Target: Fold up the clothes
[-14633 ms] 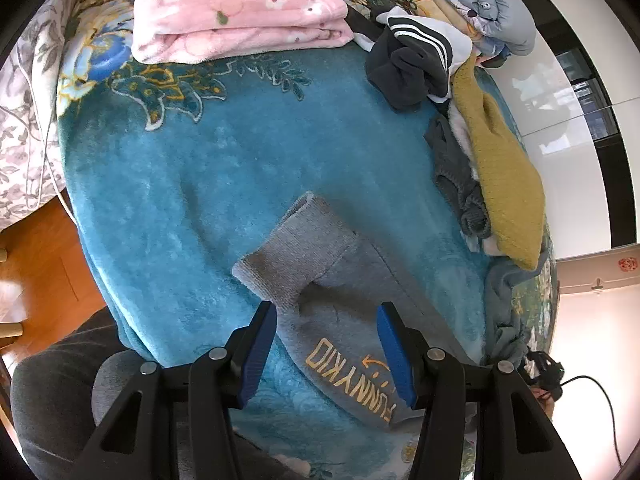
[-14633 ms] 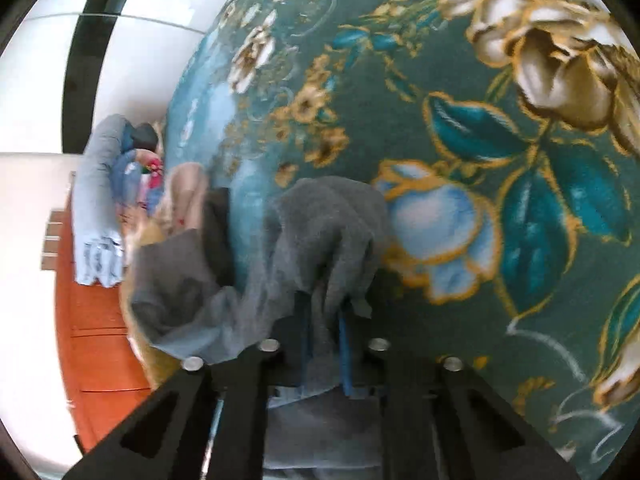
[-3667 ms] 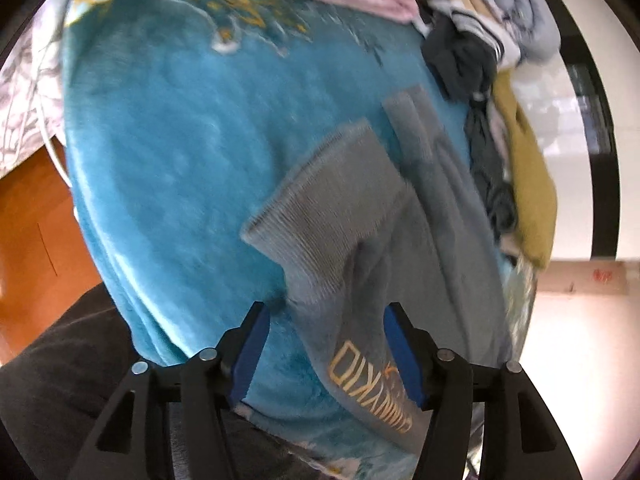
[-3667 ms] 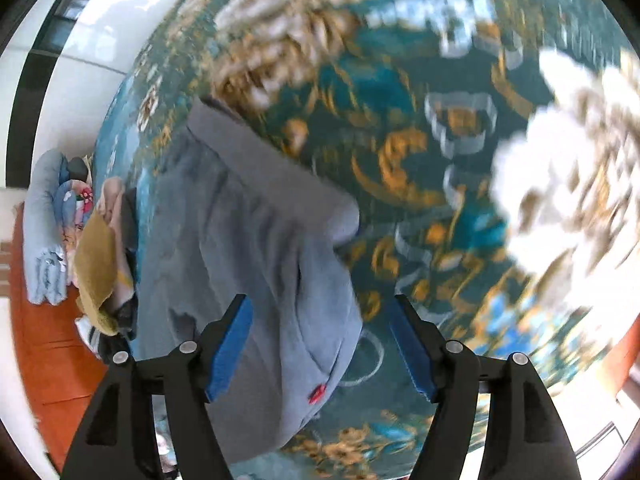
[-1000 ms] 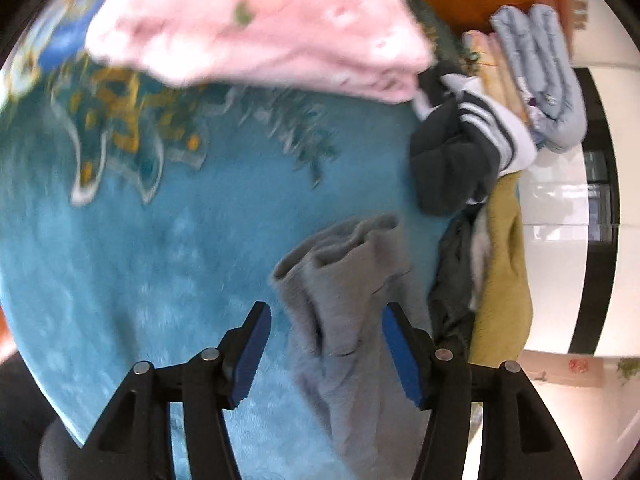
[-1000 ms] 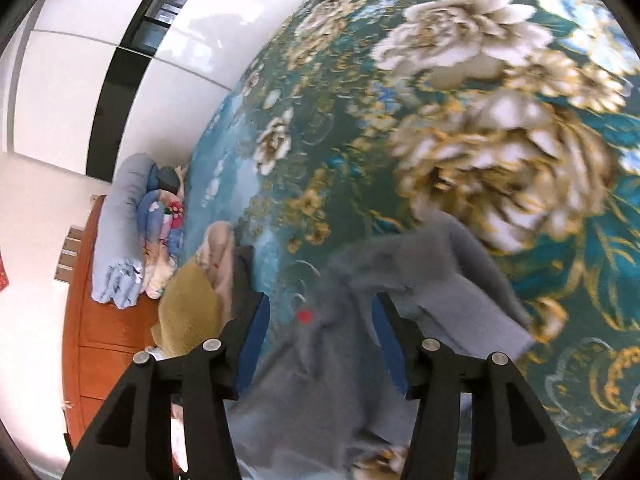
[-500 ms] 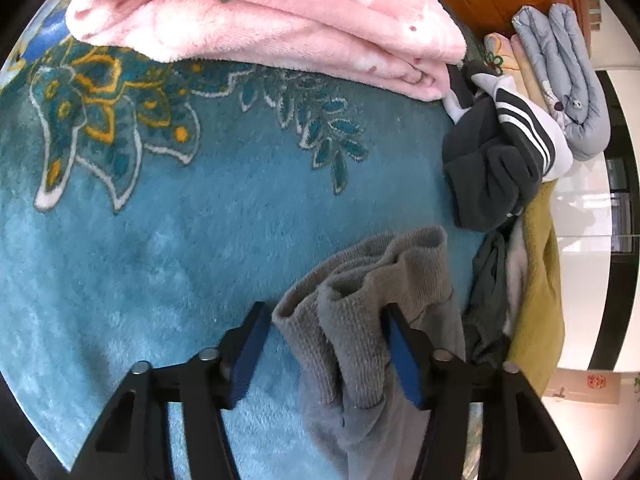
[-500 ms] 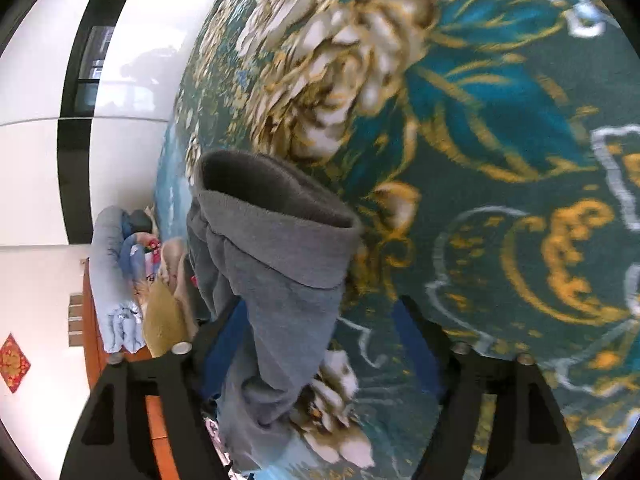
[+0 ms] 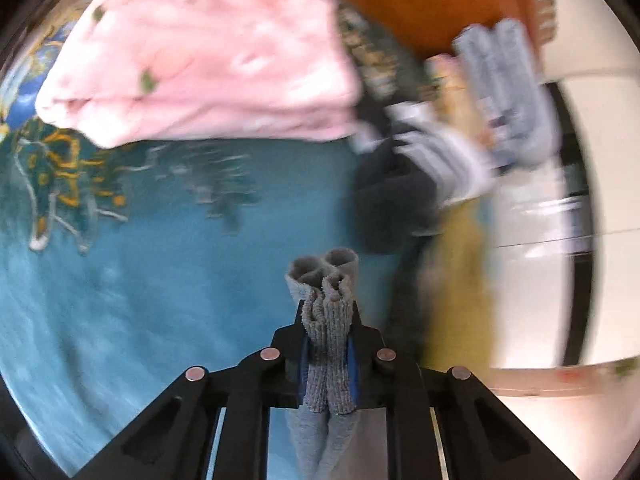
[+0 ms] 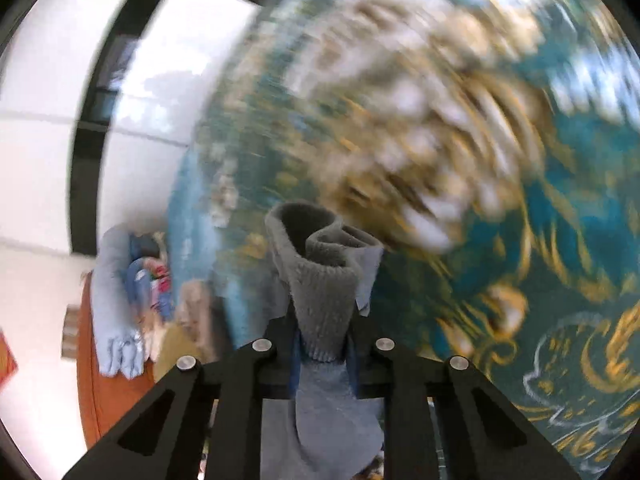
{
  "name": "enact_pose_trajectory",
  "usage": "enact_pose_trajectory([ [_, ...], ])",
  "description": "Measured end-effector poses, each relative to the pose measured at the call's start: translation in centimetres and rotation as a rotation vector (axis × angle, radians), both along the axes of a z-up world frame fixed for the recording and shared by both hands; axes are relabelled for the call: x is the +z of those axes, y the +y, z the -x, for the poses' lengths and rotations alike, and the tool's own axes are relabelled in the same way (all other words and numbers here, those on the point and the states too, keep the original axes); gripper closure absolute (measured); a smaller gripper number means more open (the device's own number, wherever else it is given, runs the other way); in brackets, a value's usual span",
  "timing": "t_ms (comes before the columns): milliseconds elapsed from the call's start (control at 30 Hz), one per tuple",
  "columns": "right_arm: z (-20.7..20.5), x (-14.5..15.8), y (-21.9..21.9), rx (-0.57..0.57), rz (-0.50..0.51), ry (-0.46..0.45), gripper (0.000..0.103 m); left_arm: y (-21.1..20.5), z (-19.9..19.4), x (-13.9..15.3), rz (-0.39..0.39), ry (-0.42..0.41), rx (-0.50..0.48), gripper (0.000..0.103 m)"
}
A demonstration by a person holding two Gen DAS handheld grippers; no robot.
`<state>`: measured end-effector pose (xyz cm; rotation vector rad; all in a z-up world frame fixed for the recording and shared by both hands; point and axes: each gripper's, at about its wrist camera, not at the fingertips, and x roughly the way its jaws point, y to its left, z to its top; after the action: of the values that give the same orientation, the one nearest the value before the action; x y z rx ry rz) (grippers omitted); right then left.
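Both tongs clamped on one grey garment (image 9: 326, 344), each on a ribbed cuff end.

Left tongs (image 9: 326, 350): jaws drawn in tight, a bunched cuff pinched between the blue pads. The cuff's rolled mouth sticks out past the tips; the rest of the cloth trails back under the tongs, toward the person. Below it lies a blue bedspread (image 9: 168, 264). A folded pink blanket (image 9: 208, 64) sits at the far end, well apart. A heap of other clothes (image 9: 420, 184), dark, striped and mustard, lies off to the right, blurred.

Right tongs (image 10: 324, 344): likewise closed hard on a thick ribbed cuff, which stands up beyond the tips, smoother grey fabric hanging behind and below. The flowered part of the bedspread (image 10: 500, 240) fills that view, heavily smeared.

Key relation: the garment's length runs back from each pair of tongs, not ahead; the slack hangs between and beneath them. Neither hand is plainly nearer; each has its own end.

Judgement: garment looks lifted off the bed, held by two ends. Whether it is being spread out for folding or carried over into a fold, the blur will not settle.
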<state>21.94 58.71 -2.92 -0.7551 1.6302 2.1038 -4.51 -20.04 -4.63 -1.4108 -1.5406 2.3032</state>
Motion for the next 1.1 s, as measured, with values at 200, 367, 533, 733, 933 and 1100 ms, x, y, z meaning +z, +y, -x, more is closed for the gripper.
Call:
enact_pose_trajectory([
  [200,-3.4,2.8,0.2,0.073,-0.115,-0.031,0.084,-2.0,-3.0,-5.5,0.031,-0.170,0.007,0.086],
  [367,-5.0,-6.8,0.0,0.065,0.033,-0.277,0.084,-3.6,-5.5,-10.4,0.062,-0.321,0.014,0.086],
  [533,-5.9,-7.6,0.0,0.044,0.056,-0.252,0.082,-4.1,-5.9,-10.4,0.040,-0.284,0.025,0.086],
  [733,-4.8,-7.3,-0.7,0.082,0.001,-0.289,0.076,-2.1,-4.2,-8.4,0.218,-0.257,-0.072,0.086],
  [933,-5.8,-5.2,-0.5,0.047,-0.023,-0.254,0.047,-2.6,-4.8,-8.5,0.195,-0.259,-0.045,0.086],
  [1100,-4.8,0.1,-1.9,0.068,-0.216,-0.227,0.042,-3.0,-5.4,-8.7,0.171,-0.260,-0.020,0.086],
])
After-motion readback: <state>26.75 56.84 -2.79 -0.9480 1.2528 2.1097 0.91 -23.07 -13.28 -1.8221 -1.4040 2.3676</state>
